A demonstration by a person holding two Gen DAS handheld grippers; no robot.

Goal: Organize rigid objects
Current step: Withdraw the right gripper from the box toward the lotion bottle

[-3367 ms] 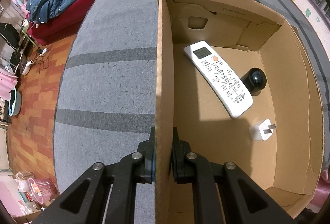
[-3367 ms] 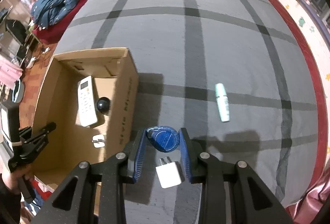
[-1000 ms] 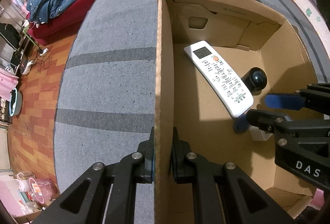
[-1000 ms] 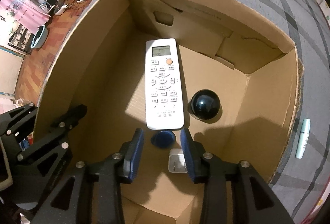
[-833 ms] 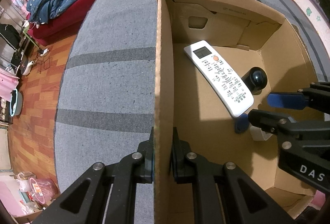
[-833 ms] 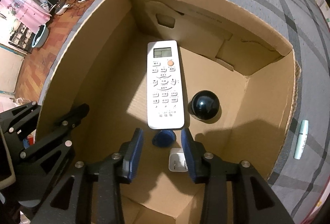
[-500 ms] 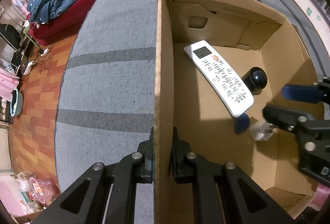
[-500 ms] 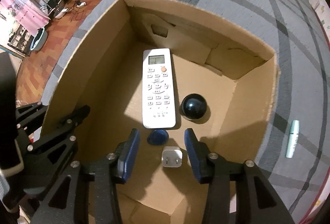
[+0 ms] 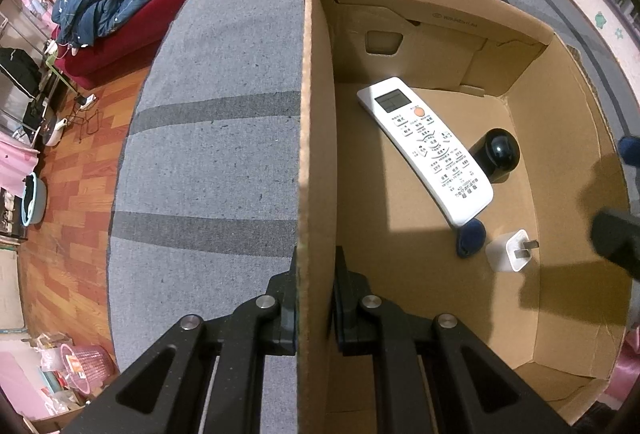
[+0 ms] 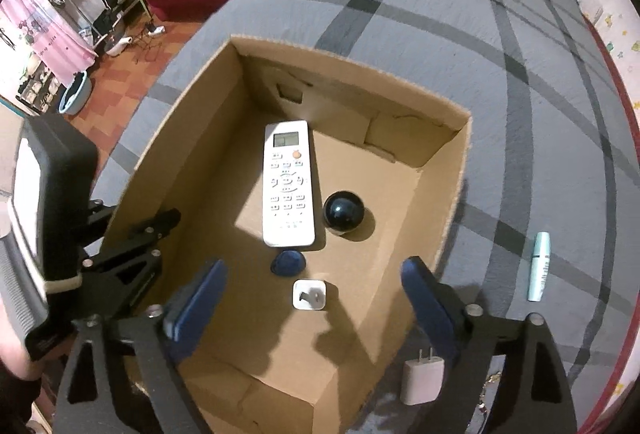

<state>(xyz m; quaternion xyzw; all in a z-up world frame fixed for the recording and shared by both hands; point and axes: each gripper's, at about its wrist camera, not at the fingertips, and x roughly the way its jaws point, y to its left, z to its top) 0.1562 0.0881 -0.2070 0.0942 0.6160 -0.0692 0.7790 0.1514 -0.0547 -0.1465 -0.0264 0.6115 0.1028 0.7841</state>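
Grey plaid bedding is carrying everything here, with a cardboard box [image 10: 448, 194] sitting on the bed. I am opening my right tool [image 10: 316, 302] wide above the box's near end, nothing between its pads, so the drop looks done. My left tool [image 9: 316, 298] is clamping the box's left wall [image 9: 316, 154], steadying it. Just below the right tool, the blue disc [image 10: 288, 263] is lying flat at the remote's [image 10: 288, 182] near end, beside a white plug [image 10: 309, 295] and a black ball [image 10: 343, 213]. Outside, near the box's right corner, another white charger [image 10: 422, 378] is waiting, with a mint tube [image 10: 539, 266] farther right; I judge the charger is next, needing a swing over the rim and a downward reach.
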